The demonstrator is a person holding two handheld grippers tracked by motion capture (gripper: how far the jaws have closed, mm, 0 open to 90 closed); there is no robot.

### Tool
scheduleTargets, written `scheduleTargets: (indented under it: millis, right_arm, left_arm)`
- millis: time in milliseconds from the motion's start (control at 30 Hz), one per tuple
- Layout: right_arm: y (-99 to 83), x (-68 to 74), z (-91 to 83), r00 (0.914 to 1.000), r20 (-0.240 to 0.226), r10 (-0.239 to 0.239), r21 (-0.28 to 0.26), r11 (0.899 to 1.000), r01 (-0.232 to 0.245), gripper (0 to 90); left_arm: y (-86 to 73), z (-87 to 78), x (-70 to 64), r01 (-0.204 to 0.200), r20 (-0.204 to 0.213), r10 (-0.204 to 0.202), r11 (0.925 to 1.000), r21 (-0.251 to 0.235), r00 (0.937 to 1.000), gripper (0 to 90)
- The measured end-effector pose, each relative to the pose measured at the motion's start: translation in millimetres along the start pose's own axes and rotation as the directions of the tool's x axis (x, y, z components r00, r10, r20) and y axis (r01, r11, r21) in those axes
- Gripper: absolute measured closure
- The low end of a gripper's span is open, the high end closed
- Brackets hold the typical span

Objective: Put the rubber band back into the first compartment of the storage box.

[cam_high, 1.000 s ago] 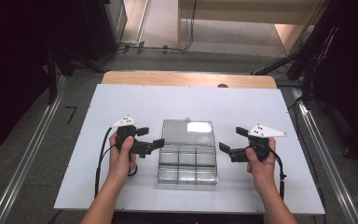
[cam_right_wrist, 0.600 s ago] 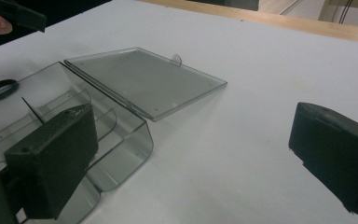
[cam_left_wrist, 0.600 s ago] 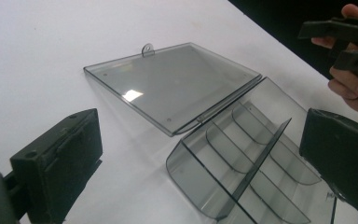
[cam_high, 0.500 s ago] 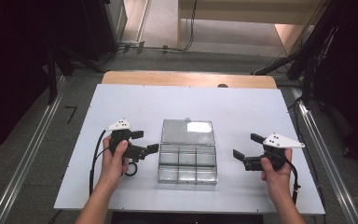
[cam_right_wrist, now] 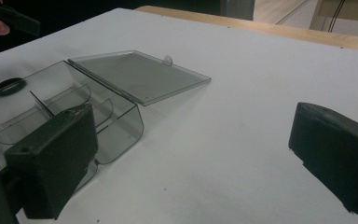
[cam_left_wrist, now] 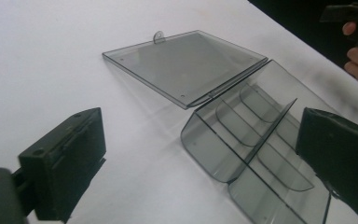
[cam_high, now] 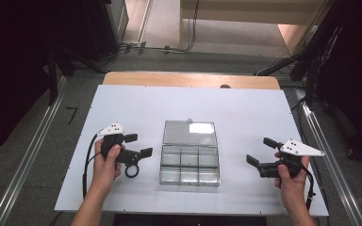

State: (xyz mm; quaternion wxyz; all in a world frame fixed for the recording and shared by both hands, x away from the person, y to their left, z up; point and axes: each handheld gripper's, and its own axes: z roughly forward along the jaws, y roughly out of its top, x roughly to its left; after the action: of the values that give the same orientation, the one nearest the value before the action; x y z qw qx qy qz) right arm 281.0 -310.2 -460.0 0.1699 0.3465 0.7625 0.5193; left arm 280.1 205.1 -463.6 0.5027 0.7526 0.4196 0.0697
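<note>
Two grippers sit at the sides of the high view, both with their jaws apart and nothing between them. The left gripper (cam_high: 138, 146) is at lower left of centre, the right gripper (cam_high: 260, 151) at lower right, and between them the clear compartment box (cam_high: 189, 164) rests at the middle of the white table (cam_high: 245, 113), its lid (cam_high: 190, 133) folded flat toward the top of the frame.

Compared with a second ago, both grippers have drawn outward from the box: the left has slid a little toward the left edge, the right much farther toward the right edge and slightly lower. A small black ring (cam_high: 132, 171) lies on the table just below the left gripper, near the box's lower left corner. I judge the opening of the box to be done, with the hands backed off, and the ring to be the likely next thing to handle.

Hard to read: the compartments look empty, though glare on the lid and the see-through walls blur the dividers. In the right gripper view a dark oval shows through the box at left, probably the ring. In the left gripper view the box runs off the bottom right.
</note>
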Motion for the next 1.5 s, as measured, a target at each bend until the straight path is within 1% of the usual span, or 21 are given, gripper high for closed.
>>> scheduleTargets:
  millis: [67,167,200,300,400,467,533,567,667,733,800,867,900,1000,1067,1100,1167,1333,1400,1433,1500]
  right_arm:
    - [0.0,-1.4,-2.6,1.0000,0.000,0.007,-0.012,1.000,-0.007,0.0]
    - [-0.1,-1.5,-6.3,1.0000,0.007,-0.002,-0.016,1.000,0.002,0.0]
    - [-1.1,-1.6,-7.7,0.9999,0.009,-0.010,-0.013,1.000,0.010,0.0]
    - [-5.4,-2.5,-12.3,0.9998,0.014,-0.013,-0.003,1.000,0.013,0.0]
    - [-10.0,-4.5,-16.7,0.9998,0.019,-0.008,0.001,1.000,0.008,0.0]
    - [-13.6,-6.4,-19.7,0.9997,0.023,-0.002,0.005,1.000,0.002,0.0]
    - [-16.9,-8.0,-21.7,0.9996,0.027,0.000,0.011,1.000,0.000,0.0]
    - [-18.0,-9.5,-22.3,0.9997,0.025,0.002,0.010,1.000,-0.003,0.0]
    - [-18.4,-12.9,-23.4,0.9993,0.030,0.022,-0.001,1.000,-0.022,0.0]
    - [-18.4,-13.0,-22.9,0.9993,0.033,0.016,-0.003,1.000,-0.015,0.0]
    - [-18.8,-12.7,-21.3,0.9993,0.036,0.009,0.001,1.000,-0.009,0.0]
    - [-19.2,-12.1,-19.4,0.9993,0.035,0.009,0.004,1.000,-0.009,0.0]
    - [-19.3,-11.9,-18.9,0.9995,0.031,0.008,0.002,1.000,-0.008,0.0]
    - [-19.3,-11.2,-17.2,0.9997,0.024,0.009,0.002,1.000,-0.009,0.0]
    - [-19.4,-10.9,-16.7,0.9997,0.022,0.006,0.005,1.000,-0.006,0.0]
    - [-19.5,-11.0,-16.6,0.9998,0.021,0.006,0.005,1.000,-0.006,0.0]
    - [-19.8,-11.2,-16.7,0.9998,0.020,0.006,0.001,1.000,-0.006,0.0]
    - [-20.9,-12.2,-16.6,0.9996,0.026,0.009,0.007,1.000,-0.009,0.0]
    - [-21.0,-12.3,-16.4,0.9996,0.026,0.010,0.007,1.000,-0.010,0.0]
    - [-21.0,-12.3,-16.3,0.9996,0.025,0.010,0.007,1.000,-0.010,0.0]
    - [-21.1,-12.3,-16.1,0.9996,0.026,0.012,0.007,1.000,-0.012,0.0]
  left_arm:
    - [-2.0,-4.6,0.6,0.000,0.002,0.000,1.0000,-0.006,1.0000,1.7]
    - [-5.0,-11.7,1.4,-0.007,-0.013,0.007,1.0000,-0.006,0.9999,3.6]
    - [-5.8,-13.9,2.0,-0.004,-0.018,0.004,1.0000,0.000,0.9998,4.9]
    - [-9.0,-19.6,3.1,-0.018,-0.016,0.018,0.9996,0.020,0.9997,5.5]
    - [-12.7,-24.3,3.4,-0.018,-0.039,0.020,0.9993,0.033,0.9991,6.1]
    - [-15.2,-26.6,4.2,-0.013,-0.053,0.015,0.9990,0.042,0.9985,8.5]
    - [-17.6,-28.1,5.7,-0.010,-0.058,0.013,0.9982,0.060,0.9983,10.0]
    - [-18.8,-28.6,6.2,-0.008,-0.065,0.012,0.9977,0.067,0.9978,13.1]
    - [-21.5,-28.8,6.0,-0.024,-0.089,0.034,0.9945,0.102,0.9955,21.0]
    - [-22.0,-28.3,6.2,-0.026,-0.099,0.039,0.9921,0.122,0.9944,25.1]
    - [-22.7,-27.4,5.6,-0.039,-0.102,0.054,0.9879,0.150,0.9933,30.0]
    - [-24.0,-26.0,5.0,-0.059,-0.123,0.082,0.9807,0.186,0.9890,36.7]
    - [-24.9,-25.1,5.3,-0.064,-0.125,0.090,0.9778,0.199,0.9880,38.9]
    - [-26.5,-24.7,7.6,-0.069,-0.121,0.098,0.9713,0.228,0.9877,45.2]
    - [-27.2,-24.7,9.4,-0.062,-0.127,0.095,0.9683,0.242,0.9873,46.1]
    - [-27.6,-24.7,10.0,-0.061,-0.125,0.093,0.9677,0.245,0.9878,46.3]
    - [-28.1,-25.0,10.9,-0.066,-0.111,0.099,0.9625,0.263,0.9889,50.8]
    - [-31.2,-21.6,9.1,-0.116,-0.074,0.147,0.9397,0.322,0.9863,65.8]
    - [-32.0,-19.2,9.0,-0.119,-0.085,0.156,0.9335,0.338,0.9841,67.4]
    - [-32.6,-18.0,9.0,-0.117,-0.092,0.157,0.9320,0.343,0.9833,67.5]
    - [-33.8,-16.3,9.3,-0.126,-0.095,0.172,0.9231,0.363,0.9806,69.6]
